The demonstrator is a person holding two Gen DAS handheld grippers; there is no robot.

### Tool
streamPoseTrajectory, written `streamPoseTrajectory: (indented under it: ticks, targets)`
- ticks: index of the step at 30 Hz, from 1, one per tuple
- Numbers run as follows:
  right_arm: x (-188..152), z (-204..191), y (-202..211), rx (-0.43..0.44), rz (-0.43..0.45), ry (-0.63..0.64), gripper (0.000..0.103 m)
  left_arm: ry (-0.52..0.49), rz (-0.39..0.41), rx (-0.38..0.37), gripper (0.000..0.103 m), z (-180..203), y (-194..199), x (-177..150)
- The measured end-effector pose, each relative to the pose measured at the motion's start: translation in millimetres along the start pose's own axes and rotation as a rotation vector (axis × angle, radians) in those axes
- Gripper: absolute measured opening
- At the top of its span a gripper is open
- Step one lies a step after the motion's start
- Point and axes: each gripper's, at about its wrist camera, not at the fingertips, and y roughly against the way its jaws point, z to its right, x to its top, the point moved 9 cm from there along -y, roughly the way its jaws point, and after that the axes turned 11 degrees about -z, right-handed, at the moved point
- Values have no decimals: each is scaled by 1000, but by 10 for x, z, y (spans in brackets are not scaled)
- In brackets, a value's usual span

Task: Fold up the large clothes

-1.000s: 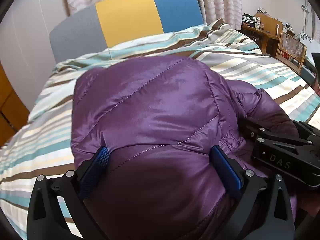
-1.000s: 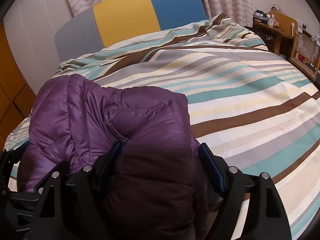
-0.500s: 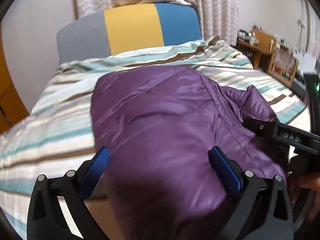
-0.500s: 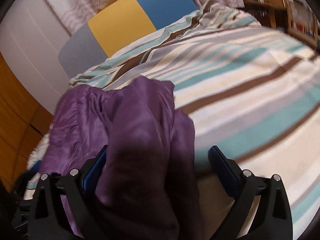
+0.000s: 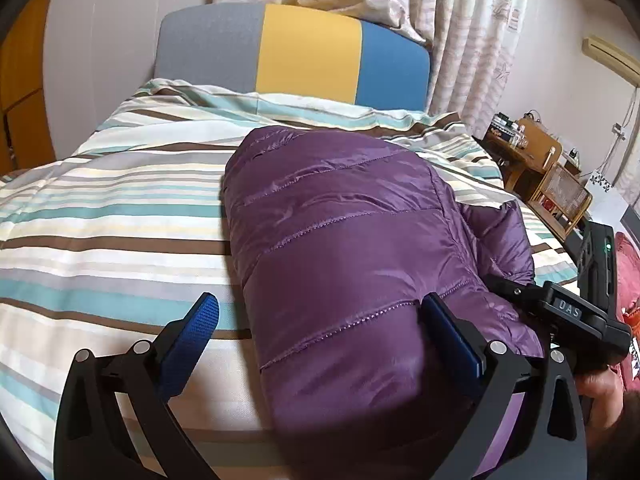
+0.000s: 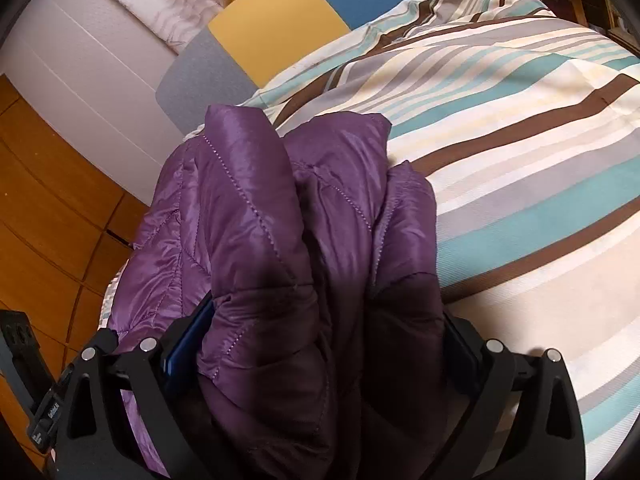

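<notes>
Jacket (image 5: 352, 248) — purple, quilted — lies folded into a bundle on the striped bed (image 5: 104, 216), near its front edge, headboard (image 5: 296, 52) well behind it.

Change over the last second: the left gripper (image 5: 320, 332) has slid off to the left. A second ago both its pads were sunk in the fabric; now the left pad (image 5: 192, 336) stands over bare bedding, apart from the jacket, and only the right pad (image 5: 448, 336) lies against the bundle's side. Jaws spread wide, nothing pinched.

Right gripper (image 6: 320, 344): jaws a second ago narrower and biting the folded edge, since opened out wide and now steady. The jacket's dark near end still bulges up between the fingers and hides most of both pads; fabric touches them, but it does not look squeezed. In the left view the right gripper (image 5: 560, 312) sits just beside the bundle's right flank, a hand (image 5: 600, 392) under it.

Reading: both grips let go, so this fold looks laid down and released. Bundle holds its shape, though puffy filling may spring back. On the right side a sleeve or flap (image 5: 496, 236) sticks out, loose. Likely next: tidy that, or press the bundle flat.
</notes>
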Motion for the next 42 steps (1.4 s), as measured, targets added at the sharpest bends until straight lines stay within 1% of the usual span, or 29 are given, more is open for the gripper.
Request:
streamPoseTrajectory:
  ticks: [1,2,4,5,6,7,10,12,14,15,17,19,21,24,26,28,31,36,41,42]
  targets:
    - [12,3,-6,2,2,3,96,5,-4,-14,100,-7,-20,-10]
    - [14,-1,-10,3,5,6,96,23,-23,-44,100,-18,-70,-24]
    - [14,-15,-19,11,9,15,92,89,-105,-160,100,-18,-222,-78]
    - [10,-27,-25,22,7,20,87,148,-175,-251,100,-3,-339,-125]
    - [2,-46,-43,34,5,21,82,183,-201,-272,100,-12,-394,-134]
    - [-3,-54,-47,50,4,19,81,172,-200,-265,100,4,-394,-122]
    - [-39,-88,-21,104,-2,10,75,78,-200,-206,100,149,-364,-117]
    - [-67,-106,42,131,10,9,71,28,-180,-180,95,233,-298,-108]
    - [-109,-141,103,153,26,12,69,-11,-153,-161,81,311,-214,-102]
    - [-135,-169,158,165,39,16,69,-33,-140,-149,79,357,-166,-101]
    - [-193,-222,240,172,60,28,69,-56,-121,-132,74,416,-101,-104]
    - [-263,-268,303,173,75,39,69,-70,-92,-130,71,452,-5,-103]
    - [-295,-372,332,182,84,45,69,-82,-53,-128,70,455,131,-115]
    - [-409,-506,372,195,88,64,69,-92,-14,-124,70,418,267,-121]
    - [-487,-591,363,194,85,86,69,-87,8,-119,70,364,345,-132]
    - [-559,-740,328,194,77,121,69,-74,27,-108,70,223,456,-167]
    - [-633,-1010,183,192,55,176,69,-43,43,-86,70,35,550,-246]
    - [-721,-1425,-81,199,13,252,69,50,56,-55,70,-415,696,-355]
    - [-750,-1769,-388,179,-27,354,69,135,71,-19,70,-815,823,-487]
    - [-763,-1827,-467,169,-39,372,70,146,73,-12,70,-868,837,-518]
